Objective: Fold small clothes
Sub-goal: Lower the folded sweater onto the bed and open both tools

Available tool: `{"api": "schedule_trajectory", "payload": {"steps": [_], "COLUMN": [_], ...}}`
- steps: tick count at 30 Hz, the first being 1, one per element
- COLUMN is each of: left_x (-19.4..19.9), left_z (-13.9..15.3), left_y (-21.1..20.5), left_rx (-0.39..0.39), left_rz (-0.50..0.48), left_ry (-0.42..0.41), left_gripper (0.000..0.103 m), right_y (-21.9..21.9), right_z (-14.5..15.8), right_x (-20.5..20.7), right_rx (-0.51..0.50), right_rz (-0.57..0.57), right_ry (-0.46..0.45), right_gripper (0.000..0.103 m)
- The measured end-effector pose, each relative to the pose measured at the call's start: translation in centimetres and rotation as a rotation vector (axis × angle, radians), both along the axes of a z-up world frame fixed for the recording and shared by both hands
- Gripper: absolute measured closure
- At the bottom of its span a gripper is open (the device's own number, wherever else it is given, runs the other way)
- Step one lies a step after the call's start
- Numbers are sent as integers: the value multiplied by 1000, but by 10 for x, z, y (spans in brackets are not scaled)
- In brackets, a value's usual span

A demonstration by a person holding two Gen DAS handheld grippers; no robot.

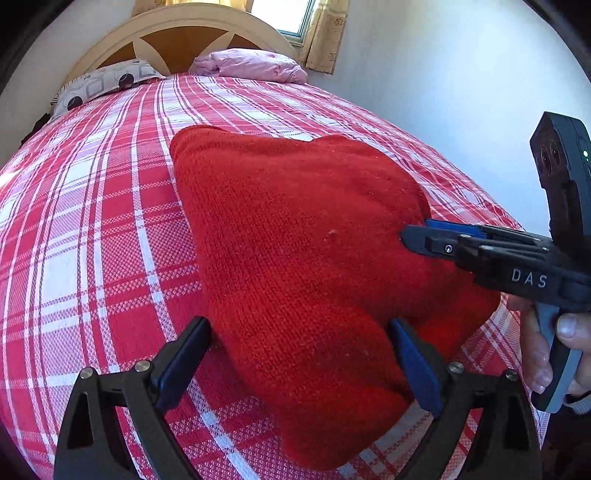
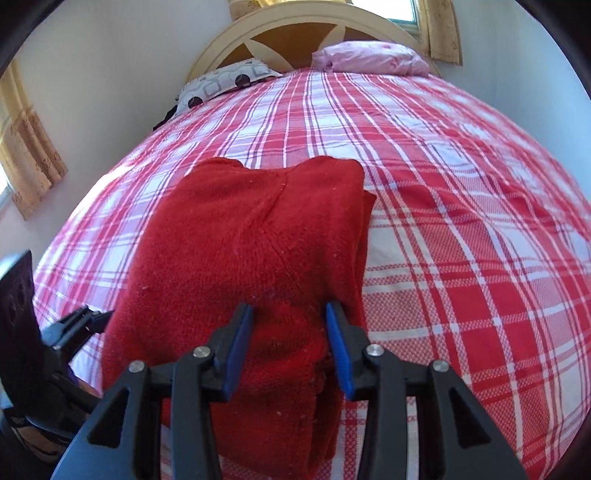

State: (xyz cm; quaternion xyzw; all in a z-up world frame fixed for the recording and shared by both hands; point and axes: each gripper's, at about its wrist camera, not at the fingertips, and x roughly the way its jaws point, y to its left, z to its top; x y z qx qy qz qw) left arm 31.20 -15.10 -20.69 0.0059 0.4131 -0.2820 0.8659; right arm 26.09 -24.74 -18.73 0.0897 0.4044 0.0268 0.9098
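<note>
A red knitted garment lies folded on the red and white plaid bedspread; it also shows in the right wrist view. My left gripper is open, its fingers straddling the garment's near left edge. My right gripper is open, its blue pads on either side of a raised fold at the garment's near right end. In the left wrist view the right gripper comes in from the right, low over the garment. In the right wrist view the left gripper sits at the garment's left edge.
A patterned grey pillow and a pink pillow lie by the headboard. A white wall runs along the bed's right side. Curtains hang at the left.
</note>
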Motion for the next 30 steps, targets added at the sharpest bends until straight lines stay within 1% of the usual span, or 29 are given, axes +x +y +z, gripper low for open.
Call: {"api": "schedule_trajectory", "payload": {"steps": [2, 4, 7, 8, 10, 11, 12, 13, 15, 17, 19, 20, 21, 23, 24, 25, 26, 28, 30], "left_x": [-4, -10, -20, -22, -23, -19, -16, -14, -10, -9, -6, -3, -1, 1, 0, 0, -1, -1, -4], "left_z": [3, 7, 16, 18, 20, 20, 19, 17, 16, 13, 8, 4, 1, 1, 1, 1, 1, 2, 3], "left_y": [2, 8, 24, 31, 43, 45, 49, 51, 56, 56, 52, 49, 47, 48, 48, 47, 48, 49, 54], "left_rx": [0, -5, -65, -94, -146, -155, -165, -177, -203, -186, -158, -143, -138, -140, -140, -135, -133, -143, -172], "left_rz": [11, 31, 57, 70, 96, 109, 129, 137, 145, 168, 168, 161, 155, 153, 153, 153, 153, 152, 158], "left_ry": [-12, -42, -89, -99, -99, -93, -80, -67, -49, -40, -11, 16, 37, 42, 41, 42, 44, 43, 34], "left_gripper": [6, 6, 6, 6, 6, 6, 6, 6, 6, 6, 6, 6, 6, 6, 6, 6, 6, 6, 6], "right_y": [2, 3, 5, 7, 11, 13, 15, 19, 29, 43, 57, 62, 67, 75, 79, 79, 78, 73, 69], "right_z": [1, 5, 14, 20, 33, 40, 47, 53, 61, 64, 61, 57, 53, 42, 34, 20, 10, 2, 4], "right_x": [2, 6, 13, 12, 8, 5, 3, 2, 8, 21, 42, 52, 60, 81, 89, 101, 109, 113, 111], "right_rx": [-24, -42, -77, -90, -119, -129, -130, -114, -94, -97, -89, -86, -84, -101, -117, -124, -123, -115, -97], "right_rz": [8, 22, 38, 40, 32, 23, 14, 17, 43, 73, 107, 114, 120, 126, 129, 133, 124, 113, 113], "right_ry": [12, 42, 81, 72, 22, -7, -41, -69, -91, -90, -70, -52, -35, 3, 40, 113, 150, 144, 148], "right_gripper": [61, 61, 59, 59, 58, 51, 47, 46, 44, 44, 45, 48, 53, 58, 58, 59, 59, 59, 59]}}
